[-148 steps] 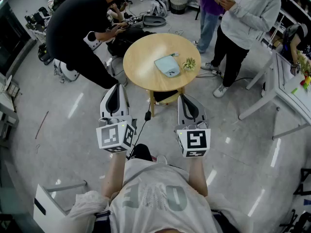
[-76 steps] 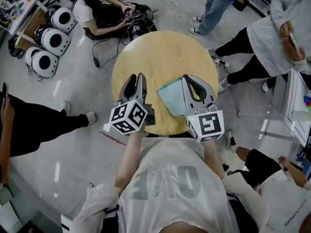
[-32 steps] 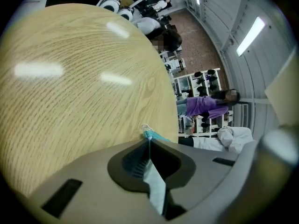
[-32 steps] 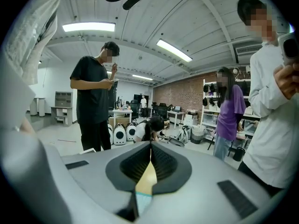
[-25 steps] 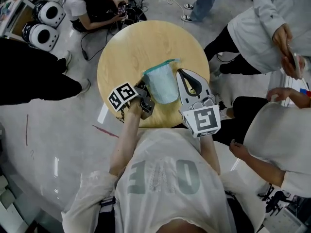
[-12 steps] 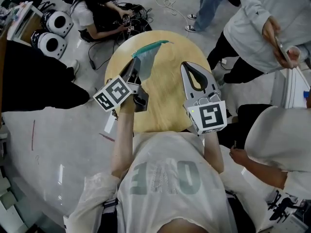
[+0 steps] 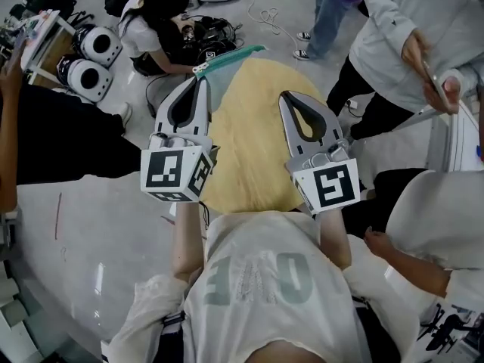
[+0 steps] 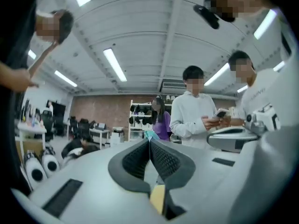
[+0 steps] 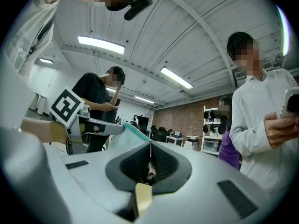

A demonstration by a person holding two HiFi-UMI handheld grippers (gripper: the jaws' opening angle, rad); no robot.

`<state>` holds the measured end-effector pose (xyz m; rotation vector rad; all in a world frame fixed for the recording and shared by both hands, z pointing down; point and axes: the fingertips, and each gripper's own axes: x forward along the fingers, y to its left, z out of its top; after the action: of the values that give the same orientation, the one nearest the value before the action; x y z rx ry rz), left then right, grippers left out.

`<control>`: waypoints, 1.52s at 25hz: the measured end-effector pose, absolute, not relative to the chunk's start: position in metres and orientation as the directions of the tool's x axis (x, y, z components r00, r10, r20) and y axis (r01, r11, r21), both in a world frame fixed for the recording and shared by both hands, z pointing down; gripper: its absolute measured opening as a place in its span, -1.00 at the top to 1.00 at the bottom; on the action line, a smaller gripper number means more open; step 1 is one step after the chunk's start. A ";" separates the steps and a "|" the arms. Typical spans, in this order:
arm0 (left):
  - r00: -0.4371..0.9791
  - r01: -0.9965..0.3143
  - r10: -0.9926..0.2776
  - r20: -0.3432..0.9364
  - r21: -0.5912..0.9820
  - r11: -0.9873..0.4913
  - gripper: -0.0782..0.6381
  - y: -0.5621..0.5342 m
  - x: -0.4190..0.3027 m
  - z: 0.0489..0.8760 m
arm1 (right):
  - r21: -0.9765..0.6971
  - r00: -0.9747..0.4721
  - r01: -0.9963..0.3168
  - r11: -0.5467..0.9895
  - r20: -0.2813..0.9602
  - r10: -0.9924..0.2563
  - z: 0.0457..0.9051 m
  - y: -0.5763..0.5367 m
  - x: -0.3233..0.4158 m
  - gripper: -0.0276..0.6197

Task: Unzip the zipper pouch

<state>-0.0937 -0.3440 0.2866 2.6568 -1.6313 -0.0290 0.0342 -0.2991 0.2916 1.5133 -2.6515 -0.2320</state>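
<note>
Pale-teal fabric zipper pouch (image 7: 229, 59) hangs in the air over the round wooden worktop (image 7: 249, 157), one end pinched in the closed jaws of the left hand-held gripper (image 7: 201, 80). Its zip edge runs away from that tip, up and rightward. The right hand-held gripper (image 7: 289, 95), jaws together with no pouch between them, stands apart to the pouch's right. Only the right gripper view shows the pouch broadside; the left gripper view shows a teal sliver.
</note>
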 end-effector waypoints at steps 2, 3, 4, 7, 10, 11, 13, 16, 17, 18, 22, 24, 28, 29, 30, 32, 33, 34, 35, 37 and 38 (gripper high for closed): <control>0.443 -0.892 -0.896 -0.037 -0.118 -0.437 0.70 -0.335 -0.089 0.273 | 0.160 -0.521 -0.845 0.511 -0.021 -0.854 0.290 -0.296 0.030 0.82; 0.444 -0.886 -0.894 -0.063 -0.180 -0.427 0.70 -0.331 -0.086 0.265 | 0.155 -0.525 -0.842 0.516 -0.019 -0.851 0.290 -0.294 0.028 0.82; 0.447 -0.876 -0.890 -0.090 -0.246 -0.415 0.70 -0.325 -0.082 0.258 | 0.150 -0.528 -0.841 0.520 -0.020 -0.849 0.291 -0.292 0.027 0.82; 0.442 -0.807 -0.894 -0.071 -0.467 -0.362 0.70 -0.309 -0.073 0.250 | 0.139 -0.534 -0.841 0.523 -0.054 -0.844 0.288 -0.287 0.023 0.82; 0.426 -0.770 -0.904 -0.047 -0.543 -0.335 0.70 -0.298 -0.065 0.249 | 0.124 -0.530 -0.845 0.521 -0.060 -0.846 0.286 -0.284 0.021 0.82; 0.430 -0.767 -0.901 -0.052 -0.548 -0.334 0.70 -0.296 -0.062 0.247 | 0.114 -0.528 -0.846 0.520 -0.051 -0.848 0.286 -0.284 0.022 0.82; 0.444 -0.760 -0.894 -0.062 -0.555 -0.338 0.70 -0.295 -0.055 0.245 | 0.081 -0.525 -0.850 0.521 -0.056 -0.849 0.282 -0.284 0.026 0.82; 0.463 -0.738 -0.884 -0.062 -0.579 -0.346 0.70 -0.294 -0.047 0.244 | 0.010 -0.543 -0.838 0.546 -0.125 -0.831 0.258 -0.284 0.028 0.82; 0.470 -0.730 -0.880 -0.061 -0.588 -0.349 0.70 -0.293 -0.045 0.245 | -0.003 -0.560 -0.824 0.567 -0.152 -0.815 0.247 -0.282 0.027 0.82; 0.476 -0.724 -0.877 -0.061 -0.594 -0.352 0.70 -0.292 -0.043 0.246 | -0.003 -0.581 -0.807 0.590 -0.174 -0.795 0.236 -0.281 0.024 0.82; 0.489 -0.706 -0.871 -0.053 -0.611 -0.359 0.70 -0.288 -0.034 0.254 | 0.086 -0.676 -0.735 0.673 -0.171 -0.717 0.218 -0.277 0.003 0.42; 0.497 -0.689 -0.866 -0.052 -0.631 -0.357 0.70 -0.286 -0.030 0.255 | 0.141 -0.704 -0.710 0.690 -0.156 -0.693 0.217 -0.277 -0.010 0.42; 0.504 -0.653 -0.863 -0.040 -0.672 -0.350 0.70 -0.287 -0.026 0.255 | 0.171 -0.717 -0.697 0.696 -0.140 -0.683 0.214 -0.283 -0.027 0.46; 0.505 -0.647 -0.862 -0.038 -0.677 -0.350 0.70 -0.287 -0.026 0.256 | 0.169 -0.720 -0.694 0.700 -0.137 -0.681 0.214 -0.285 -0.030 0.47; 0.506 -0.645 -0.862 -0.037 -0.680 -0.350 0.70 -0.286 -0.027 0.257 | 0.168 -0.721 -0.693 0.701 -0.134 -0.680 0.215 -0.285 -0.033 0.50; 0.508 -0.643 -0.861 -0.039 -0.681 -0.349 0.70 -0.285 -0.029 0.256 | 0.170 -0.719 -0.694 0.699 -0.130 -0.683 0.213 -0.286 -0.036 0.57; 0.509 -0.642 -0.860 -0.041 -0.683 -0.348 0.70 -0.284 -0.029 0.254 | 0.172 -0.719 -0.695 0.698 -0.127 -0.684 0.212 -0.286 -0.037 0.59; 0.509 -0.641 -0.860 -0.042 -0.685 -0.346 0.70 -0.284 -0.028 0.253 | 0.174 -0.719 -0.695 0.698 -0.126 -0.684 0.212 -0.286 -0.037 0.61; 0.509 -0.639 -0.860 -0.044 -0.688 -0.343 0.70 -0.284 -0.028 0.252 | 0.175 -0.719 -0.694 0.698 -0.125 -0.684 0.212 -0.286 -0.037 0.62; 0.507 -0.637 -0.861 -0.044 -0.692 -0.340 0.70 -0.285 -0.026 0.256 | 0.174 -0.718 -0.696 0.697 -0.125 -0.685 0.217 -0.288 -0.035 0.63; 0.507 -0.636 -0.861 -0.044 -0.693 -0.339 0.70 -0.286 -0.025 0.259 | 0.171 -0.717 -0.696 0.697 -0.126 -0.685 0.220 -0.288 -0.034 0.64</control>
<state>-0.0247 -0.2858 0.2589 3.2507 -1.8961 0.6805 -0.0342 -0.2880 0.2196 1.1980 -2.9417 -0.3312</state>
